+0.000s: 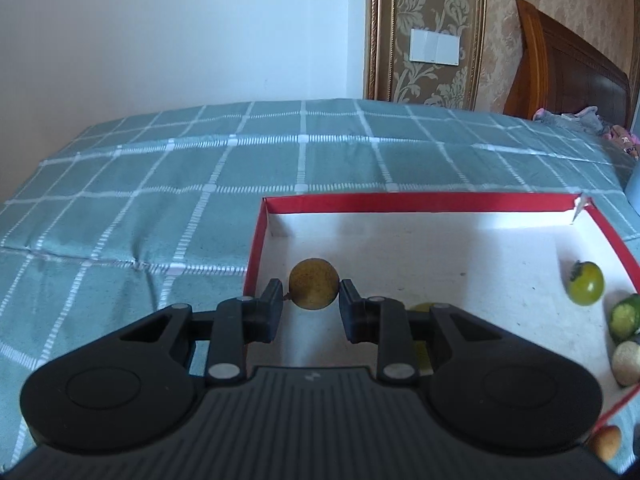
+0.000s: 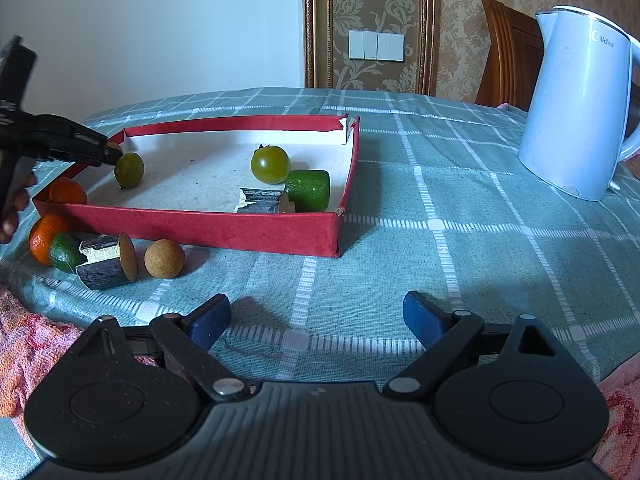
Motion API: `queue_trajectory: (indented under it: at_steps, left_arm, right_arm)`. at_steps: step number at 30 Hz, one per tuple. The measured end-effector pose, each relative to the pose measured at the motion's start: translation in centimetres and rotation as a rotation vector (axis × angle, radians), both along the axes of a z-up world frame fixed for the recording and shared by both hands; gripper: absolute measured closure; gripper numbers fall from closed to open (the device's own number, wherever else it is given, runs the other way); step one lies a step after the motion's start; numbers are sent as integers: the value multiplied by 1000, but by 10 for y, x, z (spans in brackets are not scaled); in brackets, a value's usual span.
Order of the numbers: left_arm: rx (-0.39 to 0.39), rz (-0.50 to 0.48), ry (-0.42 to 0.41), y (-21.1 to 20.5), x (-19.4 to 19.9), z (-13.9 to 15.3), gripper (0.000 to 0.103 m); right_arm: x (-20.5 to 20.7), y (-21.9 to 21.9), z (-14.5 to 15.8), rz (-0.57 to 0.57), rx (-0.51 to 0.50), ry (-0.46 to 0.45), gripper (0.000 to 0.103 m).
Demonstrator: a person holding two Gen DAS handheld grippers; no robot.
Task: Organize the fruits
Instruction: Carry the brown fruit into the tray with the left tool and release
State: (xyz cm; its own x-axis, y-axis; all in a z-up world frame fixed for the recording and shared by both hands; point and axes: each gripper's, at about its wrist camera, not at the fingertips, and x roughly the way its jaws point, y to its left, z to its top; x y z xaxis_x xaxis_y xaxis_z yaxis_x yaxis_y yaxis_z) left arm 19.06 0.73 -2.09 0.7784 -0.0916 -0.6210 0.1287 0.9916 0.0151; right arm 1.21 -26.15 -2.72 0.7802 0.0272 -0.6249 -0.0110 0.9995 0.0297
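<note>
Two grippers: left gripper (image 1: 312,294) clamps a yellow-green fruit (image 1: 313,284) over the red tray (image 1: 420,202); right gripper (image 2: 318,318) gapes empty.

Yellow-green fruit (image 1: 422,308) behind left claw (image 1: 311,292)

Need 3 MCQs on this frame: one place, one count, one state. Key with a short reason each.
1. Where does the white electric kettle stand?
A. inside the red shallow cardboard tray
B. on the green checked cloth, right of the tray
C. on the floor

2. How many orange round fruits show in the right wrist view?
A. one
B. two
C. four

3. The right gripper is:
A. open and empty
B. shut on a cork ball
C. shut on the kettle

Key: B, it stands on the cloth outside the tray; B, both sit by the tray's left corner; A, its fingers stand wide apart over bare cloth.
</note>
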Motion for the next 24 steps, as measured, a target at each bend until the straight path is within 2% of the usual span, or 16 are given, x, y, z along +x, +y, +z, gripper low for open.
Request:
queue_trajectory:
  at_steps: [7,11,14,16,20,22,24]
  left_arm:
    - [51,-7,-18,-9,2,-4,72]
    - [39,-14,-12,-8,2,-3,66]
    - [38,-32,-16,-10,-1,-1,51]
    - [42,-30,-30,-11,-6,2,35]
    - [48,-30,-76,-12,-20,13,32]
    - [80,3,-118,-12,-30,19,20]
    - [101,25,-178,-10,-45,27,17]
  right_arm:
    - [0,1,-1,2,-1,1,8]
    - [1,1,-1,2,0,1,8]
    - [1,2,-1,2,0,1,8]
    - [1,1,-1,2,0,1,8]
    - [1,1,-1,2,1,1,7]
    - [1,1,-1,2,0,1,7]
    - [0,1,-1,2,1,1,7]
